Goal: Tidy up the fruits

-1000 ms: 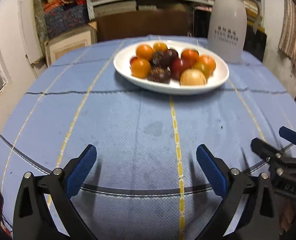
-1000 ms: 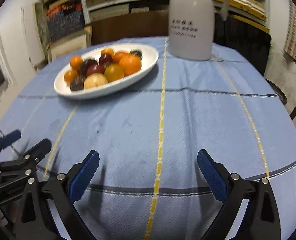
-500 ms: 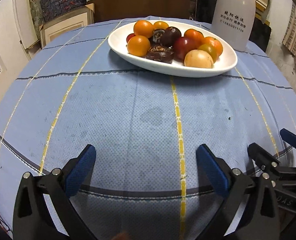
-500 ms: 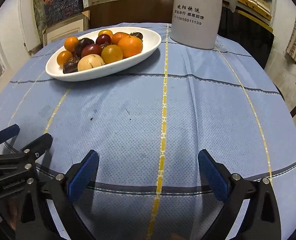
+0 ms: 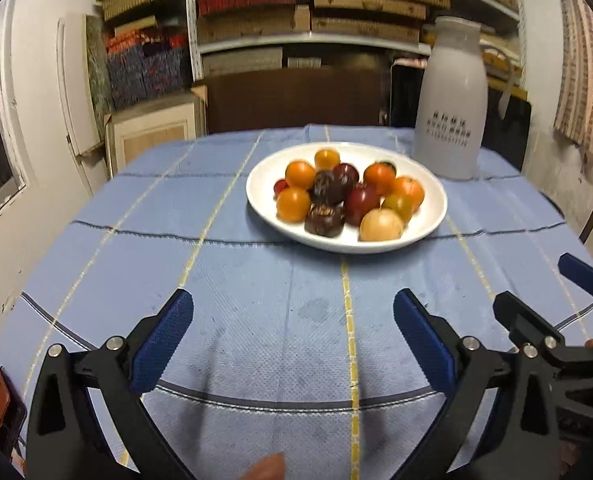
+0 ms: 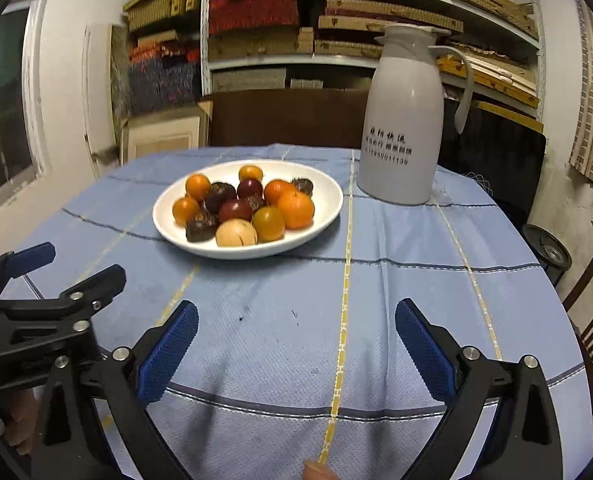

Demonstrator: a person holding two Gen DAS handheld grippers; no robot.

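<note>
You held the left black gripper with blue finger pads low over the pale blue cloth with yellow and dark stripes, its jaws spread wide with nothing between them. Your right black gripper with blue pads was just beside it, equally released and bare, and each one showed at the edge of the other's view. The fruits, a heap of orange, dark red, brown and one pale tan round pieces, lay together in the shallow white oval plate farther along the table, well apart from both grippers. A tall white thermos jug with dark printed lettering stood upright just beyond the plate, on its right.
</note>
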